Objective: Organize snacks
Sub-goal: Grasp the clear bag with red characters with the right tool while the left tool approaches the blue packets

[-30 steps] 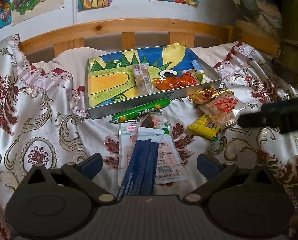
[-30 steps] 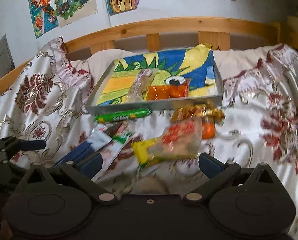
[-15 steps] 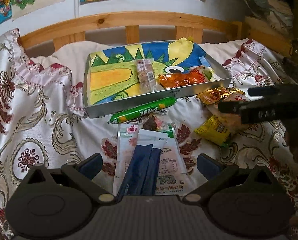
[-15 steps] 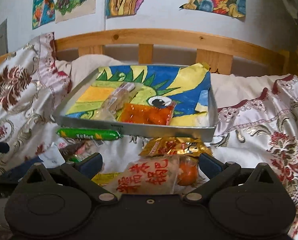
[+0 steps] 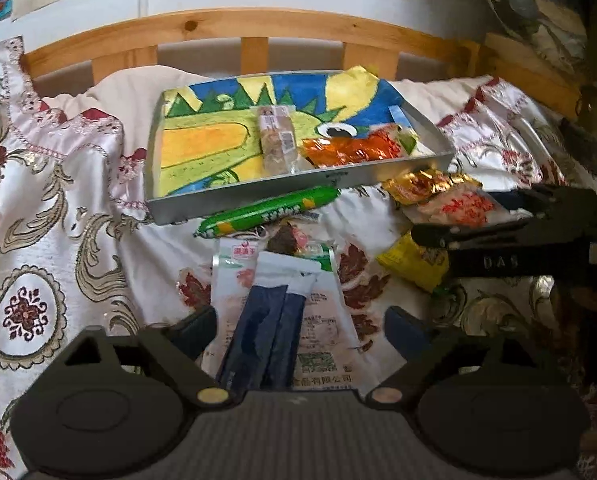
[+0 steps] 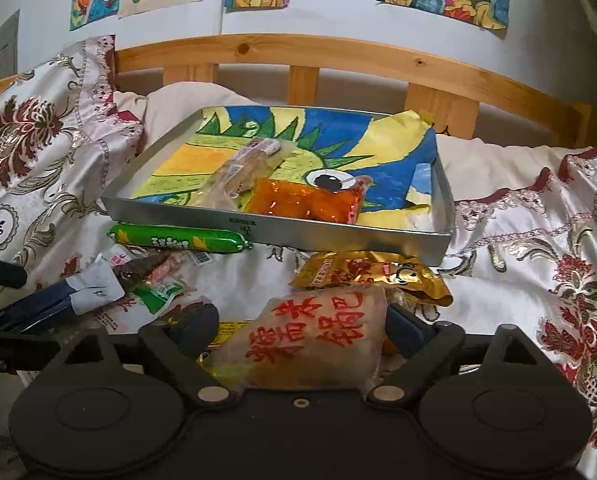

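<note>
Right between my left gripper's [image 5: 300,330] fingers is a dark blue sachet pair with white tops [image 5: 268,328], lying on a flat clear packet printed with pink and small text [image 5: 318,320]; the fingers are spread wide and have just been closing in, pads not touching either one as far as I can see. My right gripper [image 6: 298,330] is the same deal, spread and just been narrowing, straddling a cloudy plastic bag with big red characters [image 6: 310,340], soft and lumpy, and I can't tell if the right pad is brushing it. Under that bag's left edge a bit of yellow wrapper [image 6: 226,328] peeks out. Just past the right fingers there's a crinkly gold foil pack [image 6: 370,276], and past the left ones a dark-tipped snack in a green and white wrapper [image 5: 298,240], then a shiny green sausage stick [image 5: 266,212] lying along the tray's near wall. The metal tray [image 6: 338,236] has low straight walls and a bright dinosaur drawing lining it; inside sit a clear-wrapped pastry [image 6: 238,172] and a glossy orange packet [image 6: 306,200] side by side, with plenty of open floor left of them. Everything's on a satiny floral bedspread [image 5: 58,200], wrinkly, with a wooden headboard rail [image 6: 338,56] at the far edge.
</note>
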